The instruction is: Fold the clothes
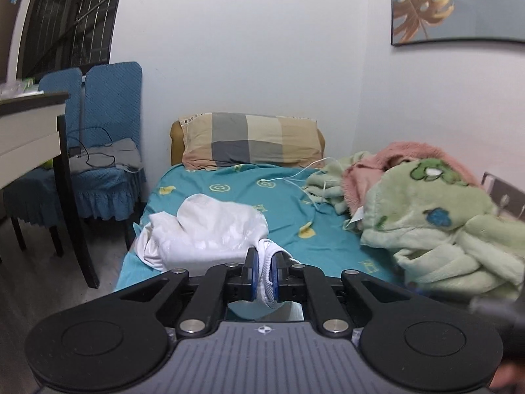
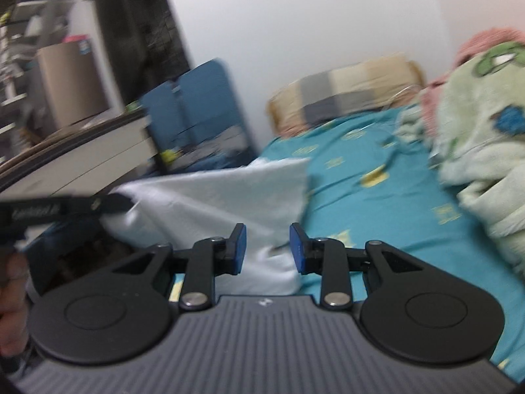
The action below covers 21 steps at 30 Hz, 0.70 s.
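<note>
A white garment [image 1: 210, 229] lies bunched on the teal bed sheet [image 1: 279, 193], near the bed's left edge. My left gripper [image 1: 265, 262] is shut on the garment's ribbed white edge, which runs between the blue pads. In the blurred right wrist view the garment [image 2: 213, 197] is lifted into a slanted sheet, and the left gripper [image 2: 108, 205] pinches its left corner. My right gripper [image 2: 267, 239] is open. White cloth shows behind the gap, and neither pad presses on it.
A checked pillow [image 1: 249, 141] lies at the bed's head, with a white cable [image 1: 305, 177] on the sheet. A green and pink fleece blanket [image 1: 436, 223] is heaped on the right side. Blue-covered chairs [image 1: 108, 124] and a table [image 1: 29, 124] stand at the left. A hand [image 2: 13, 282] shows at the left edge.
</note>
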Tool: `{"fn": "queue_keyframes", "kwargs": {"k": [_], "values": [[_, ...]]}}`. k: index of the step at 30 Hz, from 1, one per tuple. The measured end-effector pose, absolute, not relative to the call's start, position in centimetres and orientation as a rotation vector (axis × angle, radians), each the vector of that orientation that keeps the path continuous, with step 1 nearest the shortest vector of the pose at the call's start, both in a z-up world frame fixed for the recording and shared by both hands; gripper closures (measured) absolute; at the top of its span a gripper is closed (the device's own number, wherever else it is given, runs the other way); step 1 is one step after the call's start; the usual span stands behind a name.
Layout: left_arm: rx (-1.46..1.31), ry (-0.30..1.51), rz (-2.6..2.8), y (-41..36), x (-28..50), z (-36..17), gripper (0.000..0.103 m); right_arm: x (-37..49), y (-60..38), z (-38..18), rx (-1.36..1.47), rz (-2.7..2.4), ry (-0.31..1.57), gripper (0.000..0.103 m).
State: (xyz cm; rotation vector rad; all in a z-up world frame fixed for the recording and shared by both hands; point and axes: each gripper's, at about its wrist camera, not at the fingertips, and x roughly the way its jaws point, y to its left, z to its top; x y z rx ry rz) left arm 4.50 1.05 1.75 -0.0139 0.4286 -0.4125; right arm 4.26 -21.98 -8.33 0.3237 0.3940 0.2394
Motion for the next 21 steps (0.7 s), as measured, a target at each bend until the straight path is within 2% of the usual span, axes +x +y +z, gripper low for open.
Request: {"fn": "queue_keyframes", "kwargs": {"k": [6, 12, 16, 21], "values": [[-0.111, 0.433, -0.397, 3.7, 5.3, 1.5, 0.094, 5.5, -17.0, -10.4, 0.276, 0.368, 0.530, 0.070], [-0.172, 0.504, -0.345, 5.4, 7.6, 0.2, 0.094, 9.7, -16.2, -12.9, 0.396, 0.343, 0.640, 0.066], [-0.168, 0.548, -0.325, 5.3, 9.0, -0.8, 0.094, 11.1, -14.7, -14.0, 0.360, 0.318, 0.690, 0.053], [-0.137, 0.585, -0.298, 4.5, 10.1, -1.9, 0.094, 11.8, -13.9, -15.5, 0.274, 0.292, 0.742, 0.054]]}}
